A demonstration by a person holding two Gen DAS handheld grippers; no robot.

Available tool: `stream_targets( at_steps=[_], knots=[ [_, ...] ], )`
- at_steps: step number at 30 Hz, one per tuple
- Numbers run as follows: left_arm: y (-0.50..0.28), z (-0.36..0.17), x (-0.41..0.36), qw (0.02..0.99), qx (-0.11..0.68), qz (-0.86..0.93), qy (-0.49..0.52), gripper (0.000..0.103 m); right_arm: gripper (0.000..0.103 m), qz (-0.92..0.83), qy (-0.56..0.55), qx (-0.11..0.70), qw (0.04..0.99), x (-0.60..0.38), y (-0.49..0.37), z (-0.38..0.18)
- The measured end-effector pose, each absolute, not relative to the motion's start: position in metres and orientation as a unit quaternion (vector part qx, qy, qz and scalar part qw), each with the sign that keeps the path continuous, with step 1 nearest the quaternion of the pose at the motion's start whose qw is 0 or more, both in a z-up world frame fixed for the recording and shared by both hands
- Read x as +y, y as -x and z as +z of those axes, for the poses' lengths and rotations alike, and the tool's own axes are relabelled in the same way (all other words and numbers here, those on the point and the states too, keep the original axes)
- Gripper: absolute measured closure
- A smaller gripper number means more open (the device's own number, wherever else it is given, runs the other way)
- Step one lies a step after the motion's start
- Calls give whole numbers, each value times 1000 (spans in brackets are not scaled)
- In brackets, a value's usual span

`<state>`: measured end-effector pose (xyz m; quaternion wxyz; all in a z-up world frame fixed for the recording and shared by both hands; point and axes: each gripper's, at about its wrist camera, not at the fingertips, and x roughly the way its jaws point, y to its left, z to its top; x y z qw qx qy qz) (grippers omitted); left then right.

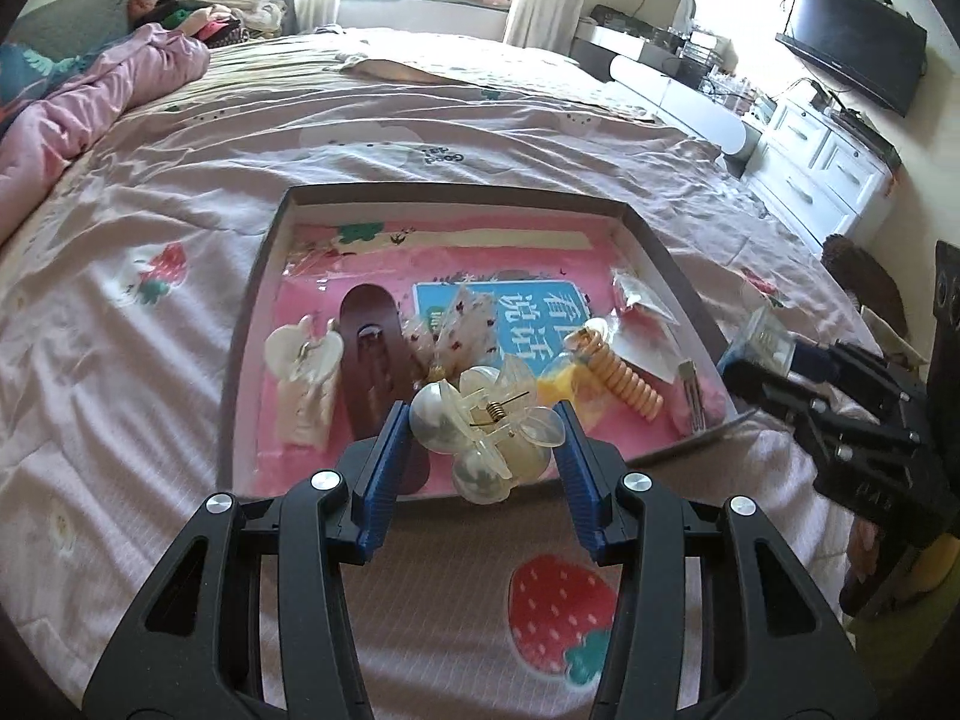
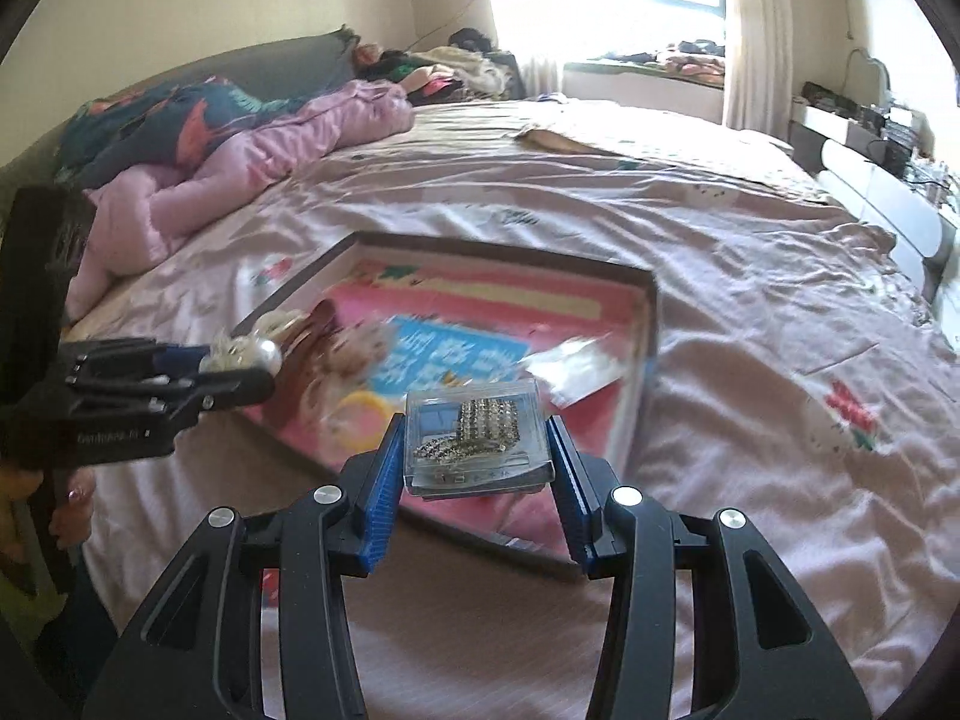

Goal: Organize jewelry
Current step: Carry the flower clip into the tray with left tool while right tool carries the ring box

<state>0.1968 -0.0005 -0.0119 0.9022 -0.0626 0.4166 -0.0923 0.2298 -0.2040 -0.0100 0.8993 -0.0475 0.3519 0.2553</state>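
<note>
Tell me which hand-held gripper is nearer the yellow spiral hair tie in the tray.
Left. The left hand-held gripper, holding a pearl claw clip, is just beside the yellow spiral hair tie; the right hand-held gripper hovers past the tray's right rim.

A shallow tray (image 1: pixel 258 276) lies on the bed (image 1: pixel 180 138). In its near left part sit a small claw clip (image 1: pixel 303 354) and, just to its right, a long flat clip (image 1: pixel 375 354). A coiled hair tie (image 1: pixel 621 378) lies toward the near right. Over the tray's near edge, the left gripper (image 1: pixel 480 414) holds a pearl claw clip (image 1: pixel 480 426); to the right, the right gripper (image 2: pixel 474 438) holds a small case (image 2: pixel 477 447).
</note>
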Motion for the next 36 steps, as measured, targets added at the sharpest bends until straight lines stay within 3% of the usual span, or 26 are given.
stream_targets(
  at_steps=[15,36],
  knots=[
    [-229,-31,-9,895,433,-95,58,64,60,216,38,384,897,-213,-277,-34],
    [-232,-41,0,892,436,-86,76,64,59,244,61,406,878,-189,-269,-51]
  ],
)
